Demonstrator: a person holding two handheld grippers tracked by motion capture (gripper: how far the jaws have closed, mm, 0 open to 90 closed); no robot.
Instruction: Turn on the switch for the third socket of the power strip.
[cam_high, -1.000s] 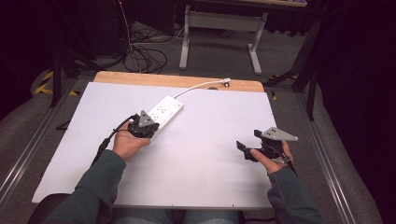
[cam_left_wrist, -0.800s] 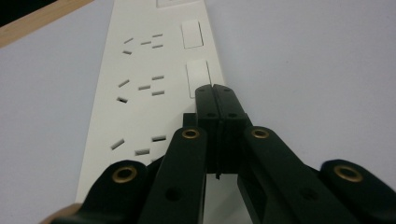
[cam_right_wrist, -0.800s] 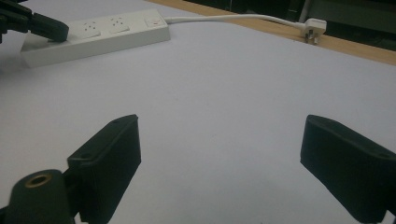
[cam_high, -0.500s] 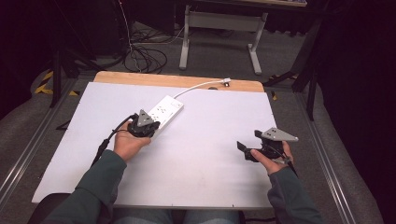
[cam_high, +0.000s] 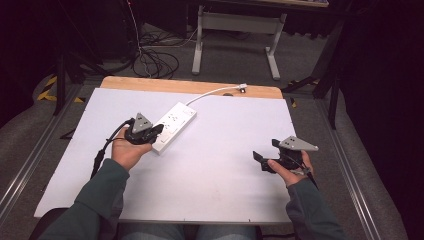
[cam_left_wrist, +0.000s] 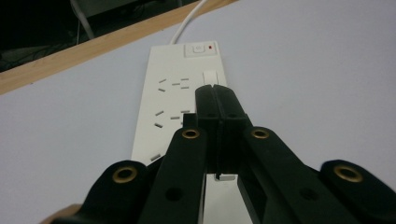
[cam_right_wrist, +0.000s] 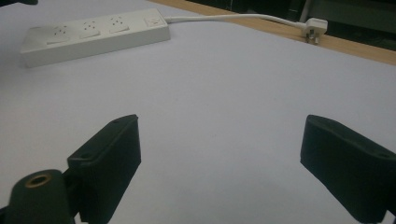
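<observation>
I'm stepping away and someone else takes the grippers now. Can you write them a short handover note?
Left gripper: shut, nothing between the jaws, poised over the power strip near its sockets.
Right gripper: open, empty, low over the white table at the right.
The strip lies flat at the back left; its cord runs to the plug on the wooden edge, unplugged.
Done: nothing visibly.
Left: probably handling the strip or its switch.

Power strip (cam_high: 172, 125) blocks table (cam_high: 215, 165) far-left; centre open
</observation>
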